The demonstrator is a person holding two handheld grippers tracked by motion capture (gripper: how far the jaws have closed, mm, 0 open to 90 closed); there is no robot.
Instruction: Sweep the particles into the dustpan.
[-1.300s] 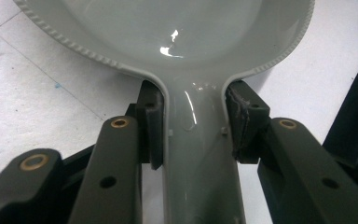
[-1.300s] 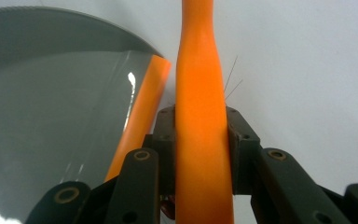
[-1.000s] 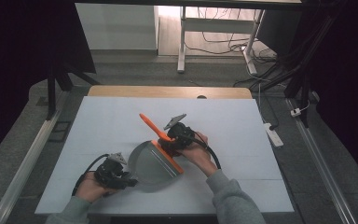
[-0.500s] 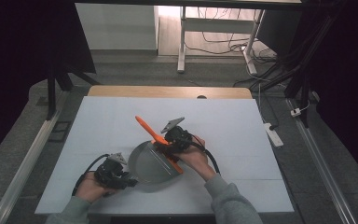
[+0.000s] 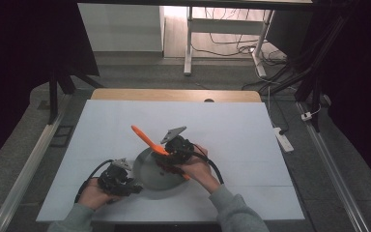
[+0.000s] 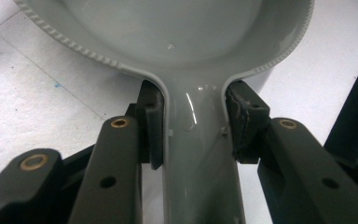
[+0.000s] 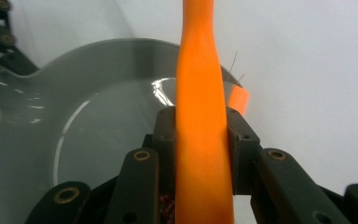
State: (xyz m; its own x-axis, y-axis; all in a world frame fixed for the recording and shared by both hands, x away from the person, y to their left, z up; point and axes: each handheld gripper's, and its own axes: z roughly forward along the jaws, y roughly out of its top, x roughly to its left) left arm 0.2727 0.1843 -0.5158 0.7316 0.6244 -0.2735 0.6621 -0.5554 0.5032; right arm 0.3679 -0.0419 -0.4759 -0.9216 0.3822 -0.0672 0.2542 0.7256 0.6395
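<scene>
— While the white tabletop (image 5: pixel 232 121) stretches bare toward its far edge and both far corners, where does the work sit?

— Close to the near edge, a little left of the middle. A grey pan (image 5: pixel 150 175) lies flat there, with open white surface to its right all the way to the right edge, and a narrower strip between it and the left edge. Beyond the white surface a wooden strip (image 5: pixel 174 94) runs along the far edge.

— Who holds the pan?

— The left gripper (image 5: pixel 125 183), near the near-left corner. In the left gripper view its jaws are pressed against both sides of the pan's handle (image 6: pixel 198 158), right where the handle widens into the ridged rim (image 6: pixel 74 46). The left hand (image 5: pixel 94 193) wraps the gripper from behind.

— And the right gripper?

— The right gripper (image 5: pixel 166 155) sits over the far-right part of the pan, held by the right hand (image 5: pixel 198 169). Its jaws pinch an orange spatula (image 5: pixel 147 138) at the middle of its shaft. In the right gripper view the shaft (image 7: pixel 200 116) rises straight up between the pads, with the pan's hollow (image 7: pixel 107 130) to its left and bare white table to its right.

— Which way does the spatula point?

— One orange end slants up toward the far-left, clear of the pan rim; the other end runs back under the right hand, over the pan's near-right side.
</scene>
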